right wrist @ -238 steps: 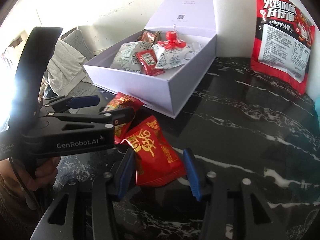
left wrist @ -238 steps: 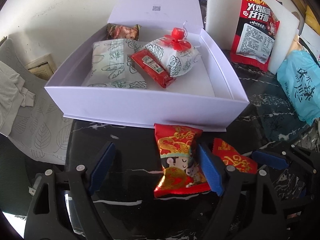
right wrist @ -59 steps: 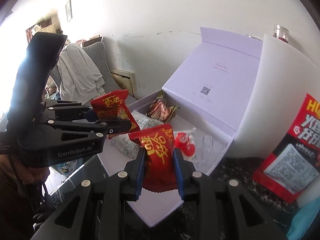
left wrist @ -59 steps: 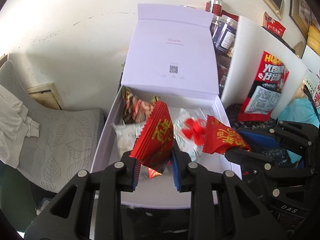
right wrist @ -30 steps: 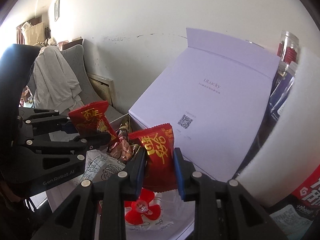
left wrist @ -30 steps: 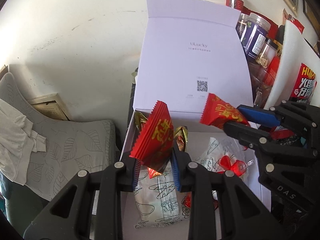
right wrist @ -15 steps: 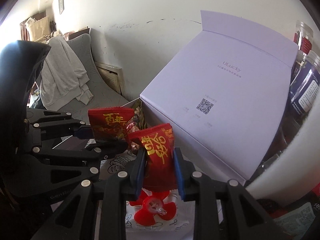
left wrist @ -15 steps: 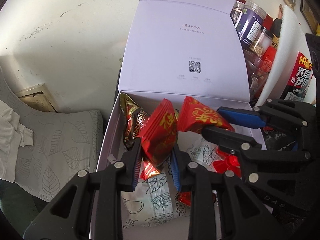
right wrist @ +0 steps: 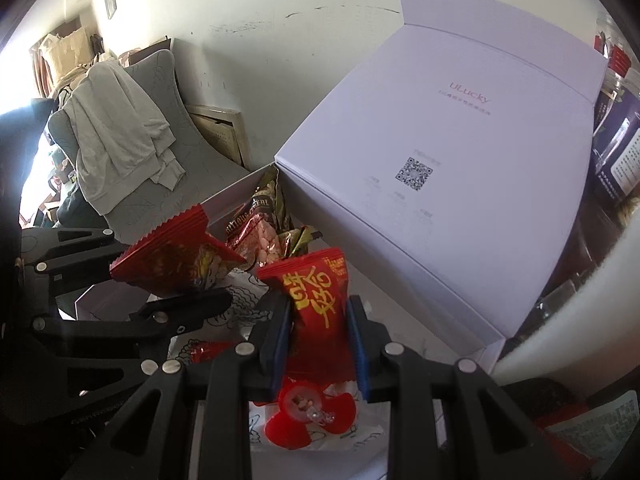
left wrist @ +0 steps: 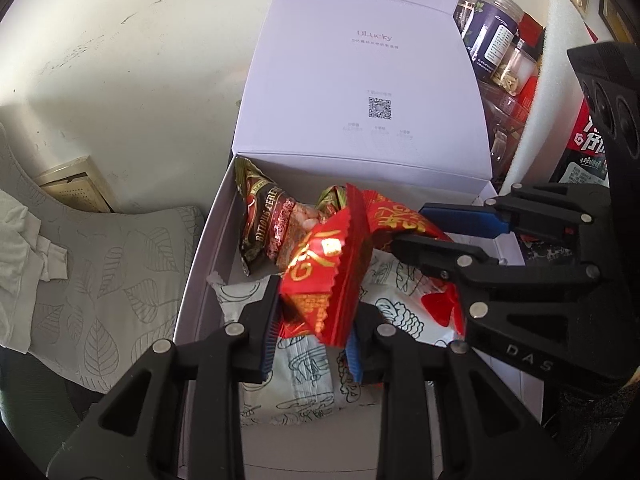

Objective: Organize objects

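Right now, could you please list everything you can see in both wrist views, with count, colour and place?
Red snack packets: 2, red and gold, one in each gripper, above the box.
Gift box: 1, white, lid upright behind.
Brown snack pack: 1, dark brown, box's back left corner.
Patterned pouches: 2, white with line drawings, box floor.
Red spout cap: 1, on a pouch.
Jars: several, clear, right of lid.
Noodle bag: 1, red, far right.
Chair: 1, grey, white garment draped.
Left gripper: shut.
Right gripper: shut.
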The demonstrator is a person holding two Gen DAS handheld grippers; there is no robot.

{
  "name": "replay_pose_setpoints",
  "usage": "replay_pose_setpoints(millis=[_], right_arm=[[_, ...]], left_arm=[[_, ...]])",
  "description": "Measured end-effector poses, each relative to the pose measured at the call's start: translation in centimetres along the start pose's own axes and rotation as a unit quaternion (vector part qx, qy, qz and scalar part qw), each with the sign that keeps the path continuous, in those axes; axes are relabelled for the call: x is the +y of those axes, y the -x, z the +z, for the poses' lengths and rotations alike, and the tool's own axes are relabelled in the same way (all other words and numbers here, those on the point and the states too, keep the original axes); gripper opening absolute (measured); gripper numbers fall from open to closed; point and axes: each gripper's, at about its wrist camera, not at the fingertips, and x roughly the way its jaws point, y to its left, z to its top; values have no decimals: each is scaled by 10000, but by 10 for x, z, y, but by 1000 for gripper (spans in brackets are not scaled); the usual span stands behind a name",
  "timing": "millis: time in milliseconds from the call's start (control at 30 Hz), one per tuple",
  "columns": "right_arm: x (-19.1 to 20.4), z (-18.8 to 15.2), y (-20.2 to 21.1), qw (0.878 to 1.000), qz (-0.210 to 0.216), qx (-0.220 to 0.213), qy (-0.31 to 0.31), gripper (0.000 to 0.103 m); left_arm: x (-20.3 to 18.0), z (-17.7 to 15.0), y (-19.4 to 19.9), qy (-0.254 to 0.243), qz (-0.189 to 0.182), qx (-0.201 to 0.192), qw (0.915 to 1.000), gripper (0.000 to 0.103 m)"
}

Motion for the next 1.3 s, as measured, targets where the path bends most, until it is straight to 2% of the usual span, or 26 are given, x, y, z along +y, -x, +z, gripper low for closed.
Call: replay_pose_setpoints(millis=[133,433,500,600,800,900,933,967,1033,1300], right_arm=[[1,0,1,10000,-7,24,9,27],[1,0,2,10000,78,49,34,28],[2,0,3,10000,75,38,42,28],[4,0,4,10000,-32,36,76,28],[0,-6,7,9997,86,-38,-216,29],[1,-9,13,9994,123,-86,-296,36],[2,-10,14,9995,126,-100,-281,41],[3,-11,17,9996,125,-110,-238,52],[6,-14,20,9998,19,-133,-176,60],[11,-25,32,9992,-325,-179,-159,61]], left_arm=[[7,-2,2,282,248,-71,9993,25],[11,-6,7,355,135,-295,9988,25],[21,0,7,445,200,-500,9976,27],[20,0,11,409,260,-726,9962,29],[8,-5,11,143,138,-614,9979,31],[6,-6,14,156,127,-583,9981,31],[7,-6,17,184,113,-603,9979,31],[6,-8,21,248,77,-652,9975,31],[11,-11,26,372,-60,-677,9970,31],[8,-19,40,390,-59,-595,9974,32]])
